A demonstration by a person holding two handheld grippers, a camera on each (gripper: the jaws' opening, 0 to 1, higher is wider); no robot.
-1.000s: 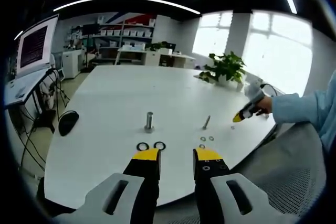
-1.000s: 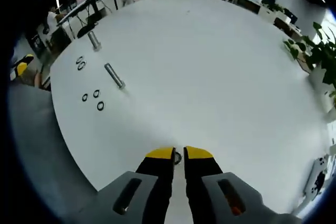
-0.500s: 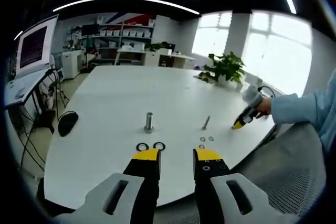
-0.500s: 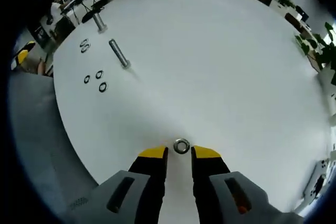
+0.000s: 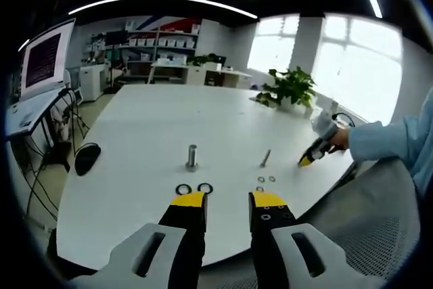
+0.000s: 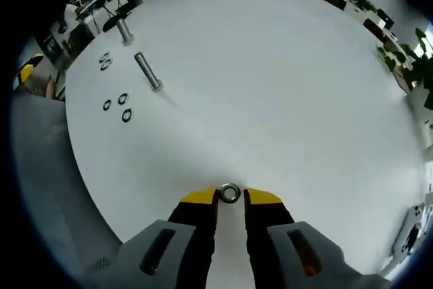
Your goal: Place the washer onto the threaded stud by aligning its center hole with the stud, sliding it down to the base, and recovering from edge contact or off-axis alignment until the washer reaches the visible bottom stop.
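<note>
In the right gripper view a small metal washer (image 6: 230,193) lies on the white table (image 6: 284,86), pinched between the yellow tips of my right gripper (image 6: 231,196), which is shut on it. Far off at the upper left stands the threaded stud (image 6: 123,30), with a loose bolt (image 6: 147,72) lying near it. In the left gripper view the stud (image 5: 192,157) stands upright beyond my left gripper (image 5: 230,199), which is open and holds nothing. Two larger washers (image 5: 194,188) lie just past its left tip. My right gripper (image 5: 310,157) shows low at the table's right edge, in a blue-sleeved hand.
The loose bolt (image 5: 266,158) and small washers (image 5: 266,180) lie right of the stud. A black mouse (image 5: 88,157) sits at the table's left edge and a potted plant (image 5: 292,89) at the far right. Small washers (image 6: 119,106) lie near the table's rim.
My right gripper opened off the washer, then moved forward and closed until the washer sat between its tips. The left gripper stayed put.
</note>
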